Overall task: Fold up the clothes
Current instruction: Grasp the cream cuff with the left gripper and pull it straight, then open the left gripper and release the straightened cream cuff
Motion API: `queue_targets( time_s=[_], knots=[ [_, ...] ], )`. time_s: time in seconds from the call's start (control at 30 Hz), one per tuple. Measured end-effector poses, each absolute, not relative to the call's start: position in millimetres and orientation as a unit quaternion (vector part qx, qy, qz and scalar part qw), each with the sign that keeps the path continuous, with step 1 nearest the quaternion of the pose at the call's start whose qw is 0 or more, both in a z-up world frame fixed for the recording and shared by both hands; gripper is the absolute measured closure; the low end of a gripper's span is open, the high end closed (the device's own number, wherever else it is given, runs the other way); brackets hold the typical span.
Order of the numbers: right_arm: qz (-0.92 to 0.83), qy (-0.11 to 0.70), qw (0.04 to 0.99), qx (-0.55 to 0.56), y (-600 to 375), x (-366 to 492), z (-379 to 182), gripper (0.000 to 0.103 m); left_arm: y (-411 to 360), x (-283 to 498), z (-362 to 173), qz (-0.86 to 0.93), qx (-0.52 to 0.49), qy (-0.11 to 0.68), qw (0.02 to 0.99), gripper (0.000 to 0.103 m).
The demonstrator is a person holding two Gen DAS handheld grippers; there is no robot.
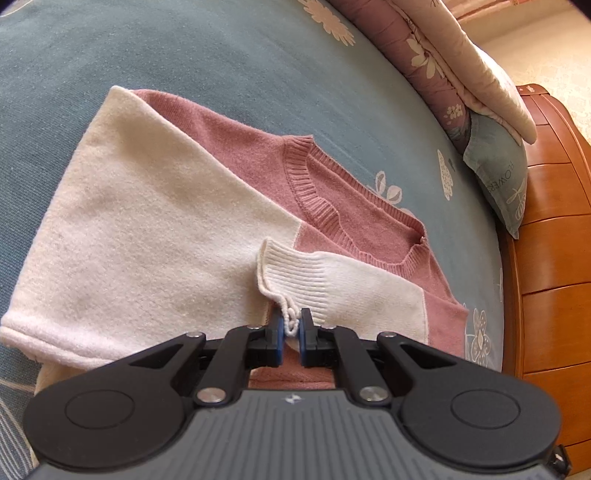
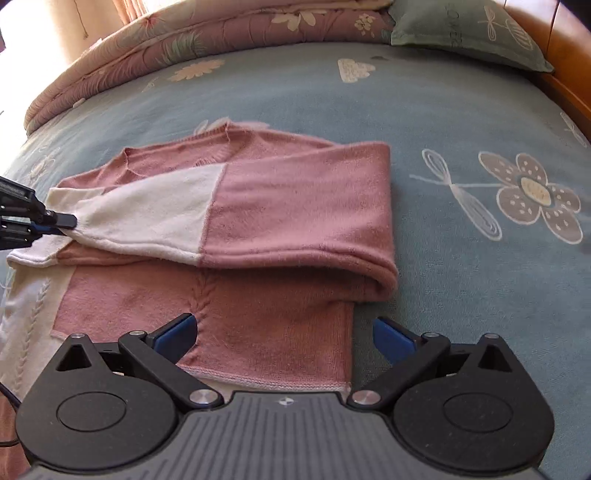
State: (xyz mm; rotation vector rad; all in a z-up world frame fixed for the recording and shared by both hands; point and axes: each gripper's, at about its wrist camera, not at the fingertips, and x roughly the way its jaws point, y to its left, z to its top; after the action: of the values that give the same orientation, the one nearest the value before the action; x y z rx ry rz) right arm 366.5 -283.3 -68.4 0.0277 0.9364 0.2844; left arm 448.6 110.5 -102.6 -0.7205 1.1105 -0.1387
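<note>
Left claw [image 1: 290, 325] is clamped on the edge of the white ribbed cuff [image 1: 295, 280], a small bunch of knit pinched between its blue pads. From the right wrist view the same claw [image 2: 72, 221] enters at the left edge, holding the sleeve [image 2: 207, 218] stretched across the sweater [image 2: 236, 314]. Right claw [image 2: 283, 334] hangs over the lower hem with its jaws wide apart and nothing between them; it touches no cloth that I can see.

The sweater, pink with white panels, lies spread on the blue flowered bed [image 2: 461, 110], roughly in the middle, well apart from the pillow [image 2: 469, 33] and the folded quilt [image 2: 184, 44] at the head.

As for progress, I judge the fold about midway. One sleeve is laid in across the chest, its pink upper part doubled at the far side and its white end drawn toward the left claw. In the left wrist view a wide white panel [image 1: 129, 221] lies over the body beside the neckline [image 1: 332, 206], so that side also looks turned in. What seems left: setting the cuff down flat, letting it go, then bringing the hem up toward the neckline to halve the body. The lower part of the garment lies unfolded in a single flat layer, and the hem corner near the right claw is free for that last fold.
</note>
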Motion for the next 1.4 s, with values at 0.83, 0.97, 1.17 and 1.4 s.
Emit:
queue_targets(
  time_s=[0.83,0.97,1.17,1.4],
  knots=[
    [0.164,0.453,0.876,0.002,-263.0,419.3,-89.2,0.0,124.0,449.3,-99.9,-0.042,-0.289,0.532,0.795,0.09],
    [0.168,0.458,0.873,-0.017,-261.4,421.6,-89.1,0.0,131.6,444.0,-73.1,-0.011,-0.221,0.52,0.825,0.092],
    [0.16,0.431,0.888,-0.016,-254.4,437.8,-78.8,0.0,89.9,456.6,-52.1,-0.081,-0.101,0.497,0.858,0.083],
    [0.153,0.446,0.881,-0.031,-248.6,446.3,-103.1,0.0,40.7,469.7,-87.1,-0.146,-0.042,0.493,0.857,0.078]
  ],
)
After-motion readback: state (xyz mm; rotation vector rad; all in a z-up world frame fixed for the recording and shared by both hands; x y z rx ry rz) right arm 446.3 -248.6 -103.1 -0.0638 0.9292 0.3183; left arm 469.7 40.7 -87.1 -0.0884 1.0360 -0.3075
